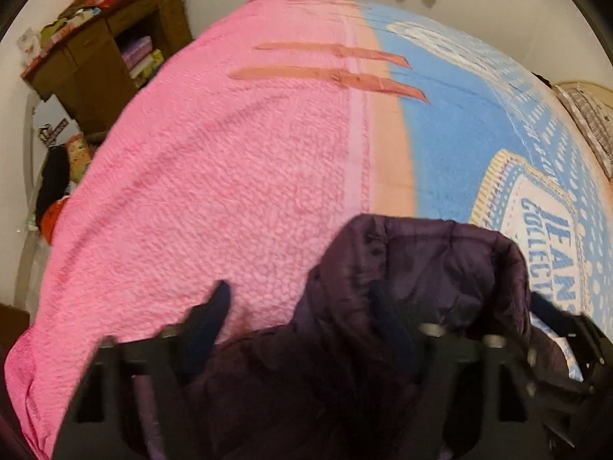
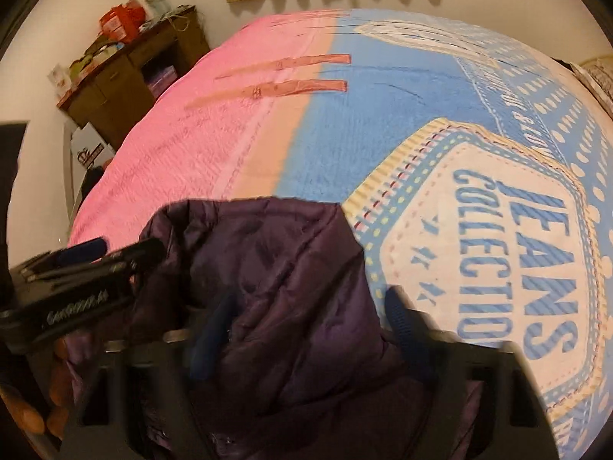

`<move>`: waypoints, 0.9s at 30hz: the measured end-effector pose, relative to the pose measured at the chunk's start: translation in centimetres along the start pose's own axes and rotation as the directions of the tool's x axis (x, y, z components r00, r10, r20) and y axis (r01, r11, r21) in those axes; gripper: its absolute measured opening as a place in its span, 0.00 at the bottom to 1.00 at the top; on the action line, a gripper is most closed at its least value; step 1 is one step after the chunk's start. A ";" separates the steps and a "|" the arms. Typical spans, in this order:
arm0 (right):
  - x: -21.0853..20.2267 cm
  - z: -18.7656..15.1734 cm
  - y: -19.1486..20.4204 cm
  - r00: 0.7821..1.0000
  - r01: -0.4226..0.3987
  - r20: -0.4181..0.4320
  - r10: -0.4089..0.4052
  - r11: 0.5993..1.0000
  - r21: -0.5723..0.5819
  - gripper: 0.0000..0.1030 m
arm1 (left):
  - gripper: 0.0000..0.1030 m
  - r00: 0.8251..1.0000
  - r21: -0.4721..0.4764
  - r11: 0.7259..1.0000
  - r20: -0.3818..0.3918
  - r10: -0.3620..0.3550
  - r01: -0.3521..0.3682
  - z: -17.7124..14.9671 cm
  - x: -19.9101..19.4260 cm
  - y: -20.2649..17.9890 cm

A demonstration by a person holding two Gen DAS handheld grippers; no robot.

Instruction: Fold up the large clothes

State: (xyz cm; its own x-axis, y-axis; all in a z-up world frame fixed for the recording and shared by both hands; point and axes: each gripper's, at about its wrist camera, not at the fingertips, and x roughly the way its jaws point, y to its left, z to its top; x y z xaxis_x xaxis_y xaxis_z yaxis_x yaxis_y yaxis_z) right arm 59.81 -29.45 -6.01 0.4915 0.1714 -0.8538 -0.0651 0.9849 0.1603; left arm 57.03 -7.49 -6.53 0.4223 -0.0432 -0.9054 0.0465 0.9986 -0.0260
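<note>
Purple quilted nylon fills both my views: the puffer jacket (image 1: 402, 306) lies bunched at the near edge of the bed (image 1: 214, 176), on the pink-and-blue blanket (image 2: 345, 134). My left gripper (image 1: 302, 306) and right gripper (image 2: 306, 306) both stand with jaws spread, fabric between them, nothing pinched. I judge the folding barely begun; no neat fold shows.

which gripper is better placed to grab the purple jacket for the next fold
Right, probably. The right gripper has its open fingers straddling the purple jacket, fabric between them. The left gripper sits at the jacket's left edge, partly over pink blanket.
</note>
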 end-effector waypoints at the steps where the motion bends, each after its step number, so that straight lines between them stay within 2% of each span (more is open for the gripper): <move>1: -0.2 -0.4 -0.1 1.000 0.000 0.000 0.000 1.000 -0.015 0.11 | 0.33 1.000 0.012 1.000 0.004 -0.014 0.014 -0.3 -0.3 -0.1; 2: -0.6 -0.7 -0.2 1.000 0.009 0.009 -0.009 1.000 -0.026 0.11 | 0.15 1.000 0.019 0.999 0.011 -0.026 0.026 -0.7 -0.9 0.0; 5: -3.1 -2.2 -0.6 0.998 0.039 0.058 -0.035 0.996 -0.076 0.10 | 0.07 0.996 0.002 0.999 0.072 -0.044 0.044 -2.0 -3.9 0.8; 6: -4.5 -2.9 -0.8 0.996 0.037 0.080 -0.030 0.995 -0.088 0.10 | 0.07 0.994 -0.006 0.999 0.097 -0.048 0.049 -2.6 -5.2 1.3; 8: -6.5 -4.4 -1.2 0.993 0.039 0.112 -0.027 0.994 -0.099 0.10 | 0.07 0.985 -0.037 0.994 0.147 -0.095 0.102 -4.2 -7.3 2.8; 10: -7.5 -6.5 -2.2 0.993 0.023 0.113 -0.013 0.996 -0.082 0.10 | 0.07 0.981 -0.079 0.989 0.160 -0.108 0.121 -6.1 -8.2 4.2; 13: -5.4 -8.8 -3.8 0.997 0.042 0.065 -0.039 0.998 -0.044 0.10 | 0.07 0.989 -0.129 0.987 0.118 -0.086 0.101 -7.8 -6.6 5.5; 15: -3.8 -10.1 -4.7 0.999 0.035 0.031 -0.035 0.999 -0.007 0.10 | 0.07 0.983 -0.139 0.976 0.101 -0.152 0.166 -8.1 -6.0 5.6; 17: -3.2 -10.9 -5.3 0.999 0.020 0.032 -0.021 1.000 0.023 0.10 | 0.09 0.972 -0.101 0.973 0.125 -0.197 0.210 -8.0 -7.0 4.8; 18: -3.2 -11.0 -5.6 0.999 0.014 0.042 -0.015 0.999 0.032 0.10 | 0.12 0.968 -0.074 0.974 0.143 -0.204 0.216 -7.7 -7.5 4.3; 19: -3.2 -11.1 -5.7 0.999 0.012 0.047 -0.014 0.999 0.038 0.10 | 0.26 0.967 -0.037 0.979 0.172 -0.190 0.199 -7.4 -8.3 3.5; 20: -2.9 -11.1 -5.8 0.999 0.015 0.047 -0.017 0.999 0.039 0.10 | 0.55 0.967 -0.011 0.985 0.195 -0.167 0.173 -7.2 -8.8 2.7; 22: -2.5 -11.0 -5.7 0.999 0.019 0.046 -0.021 0.999 0.037 0.10 | 0.91 0.968 0.014 0.991 0.214 -0.134 0.134 -6.5 -8.7 1.4; 23: -2.4 -11.0 -5.8 0.999 0.017 0.049 -0.019 0.999 0.042 0.10 | 0.92 0.969 0.011 0.991 0.208 -0.133 0.134 -6.4 -8.2 1.0; 25: -2.4 -11.0 -6.3 0.998 0.001 0.056 -0.005 0.998 0.060 0.10 | 0.89 0.982 -0.018 0.991 0.134 -0.132 0.136 -6.0 -6.0 0.6; 27: -2.3 -11.1 -6.4 0.998 -0.020 0.059 0.015 0.997 0.078 0.10 | 0.51 0.990 -0.066 0.990 0.063 -0.123 0.127 -5.9 -3.8 0.6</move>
State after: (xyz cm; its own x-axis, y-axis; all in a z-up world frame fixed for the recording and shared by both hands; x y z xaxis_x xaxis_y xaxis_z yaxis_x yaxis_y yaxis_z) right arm 49.47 -35.94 -10.52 0.5411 0.1849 -0.8204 -0.0067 0.9765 0.2156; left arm 50.06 -6.49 -5.58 0.4699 -0.1675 -0.8667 0.0398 0.9848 -0.1688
